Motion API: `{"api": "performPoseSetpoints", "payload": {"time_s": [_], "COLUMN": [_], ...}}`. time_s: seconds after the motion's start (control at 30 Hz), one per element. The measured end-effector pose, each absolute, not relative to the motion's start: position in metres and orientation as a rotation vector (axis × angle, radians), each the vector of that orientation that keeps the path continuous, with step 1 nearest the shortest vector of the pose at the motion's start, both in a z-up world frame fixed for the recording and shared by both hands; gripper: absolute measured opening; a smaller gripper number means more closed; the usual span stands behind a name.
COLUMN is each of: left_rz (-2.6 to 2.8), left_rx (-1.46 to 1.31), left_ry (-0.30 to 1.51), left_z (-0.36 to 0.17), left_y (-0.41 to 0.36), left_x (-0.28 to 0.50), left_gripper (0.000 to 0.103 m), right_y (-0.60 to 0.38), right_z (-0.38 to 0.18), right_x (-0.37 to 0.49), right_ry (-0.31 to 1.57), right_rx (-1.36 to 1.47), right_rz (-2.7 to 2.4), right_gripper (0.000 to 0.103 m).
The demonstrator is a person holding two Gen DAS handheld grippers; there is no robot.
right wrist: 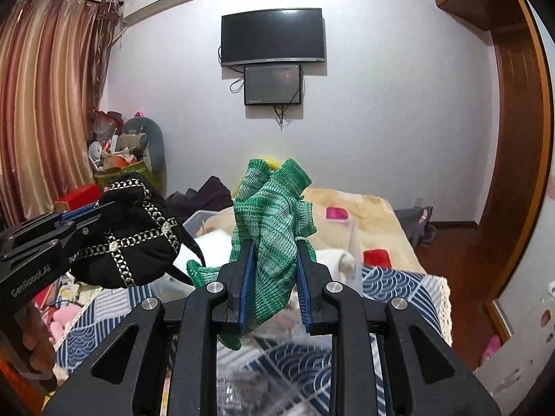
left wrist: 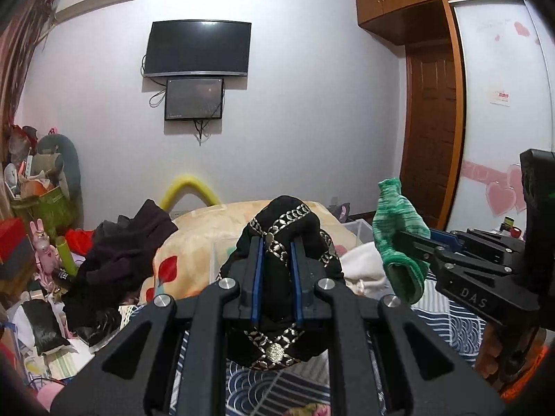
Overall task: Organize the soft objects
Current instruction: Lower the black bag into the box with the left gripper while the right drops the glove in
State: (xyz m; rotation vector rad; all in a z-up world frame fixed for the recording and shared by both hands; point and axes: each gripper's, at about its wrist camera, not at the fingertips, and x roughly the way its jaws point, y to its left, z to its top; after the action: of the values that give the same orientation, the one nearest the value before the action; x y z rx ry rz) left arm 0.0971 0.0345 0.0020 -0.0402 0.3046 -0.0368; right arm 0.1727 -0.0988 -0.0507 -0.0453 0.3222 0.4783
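My left gripper [left wrist: 276,242] is shut on a black cloth with silver chain trim [left wrist: 282,280] and holds it up above the bed; it also shows at the left of the right wrist view [right wrist: 135,232]. My right gripper [right wrist: 272,246] is shut on a green knitted cloth [right wrist: 274,215] and holds it raised; it shows at the right of the left wrist view [left wrist: 399,239]. A clear plastic bin [right wrist: 352,242] with white cloth [right wrist: 333,258] inside sits on the bed below both grippers.
A bed with a blue patterned quilt [right wrist: 399,291] and a beige blanket [right wrist: 367,208] lies ahead. Dark clothes [left wrist: 121,253] are piled at its left. Cluttered boxes and toys [left wrist: 38,187] fill the left corner. A wardrobe and door [left wrist: 430,131] stand right.
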Motion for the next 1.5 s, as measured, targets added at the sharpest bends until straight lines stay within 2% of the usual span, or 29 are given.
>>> {"api": "performPoseSetpoints", "payload": {"time_s": [0.57, 0.87, 0.97, 1.03, 1.1, 1.13, 1.3, 1.37, 1.43, 1.5], "left_rz": [-0.063, -0.048, -0.053, -0.067, -0.08, -0.087, -0.119, -0.128, -0.127, -0.116], "left_rx": [-0.09, -0.019, -0.016, -0.028, -0.046, -0.054, -0.085, -0.094, -0.097, -0.092], "left_ry": [0.518, 0.549, 0.557, 0.568, 0.57, 0.57, 0.567, 0.559, 0.536, 0.506], "left_z": [-0.05, -0.064, -0.062, -0.06, -0.057, -0.056, -0.045, -0.039, -0.032, -0.025], "left_y": [0.043, 0.029, 0.026, 0.026, 0.028, 0.028, 0.03, 0.03, 0.031, 0.03], "left_x": [0.186, 0.196, 0.192, 0.19, 0.186, 0.184, 0.173, 0.168, 0.158, 0.148], "left_gripper": [0.014, 0.02, 0.028, 0.041, 0.05, 0.051, 0.051, 0.054, 0.063, 0.067], "right_y": [-0.065, -0.069, -0.07, -0.069, -0.07, -0.072, -0.083, -0.087, -0.092, -0.096], "right_z": [-0.092, -0.099, -0.097, -0.094, -0.092, -0.09, -0.081, -0.076, -0.069, -0.064], "right_x": [0.226, 0.236, 0.235, 0.237, 0.236, 0.235, 0.225, 0.219, 0.211, 0.203], "right_ry": [0.495, 0.552, 0.552, 0.552, 0.55, 0.545, 0.505, 0.484, 0.46, 0.438], "right_rx": [-0.118, -0.116, -0.124, -0.13, -0.134, -0.134, -0.123, -0.119, -0.112, -0.105], "right_rz": [0.46, 0.458, 0.454, 0.444, 0.439, 0.437, 0.44, 0.444, 0.449, 0.455], "right_gripper": [0.02, 0.021, 0.024, 0.027, 0.032, 0.033, 0.053, 0.058, 0.06, 0.064]}}
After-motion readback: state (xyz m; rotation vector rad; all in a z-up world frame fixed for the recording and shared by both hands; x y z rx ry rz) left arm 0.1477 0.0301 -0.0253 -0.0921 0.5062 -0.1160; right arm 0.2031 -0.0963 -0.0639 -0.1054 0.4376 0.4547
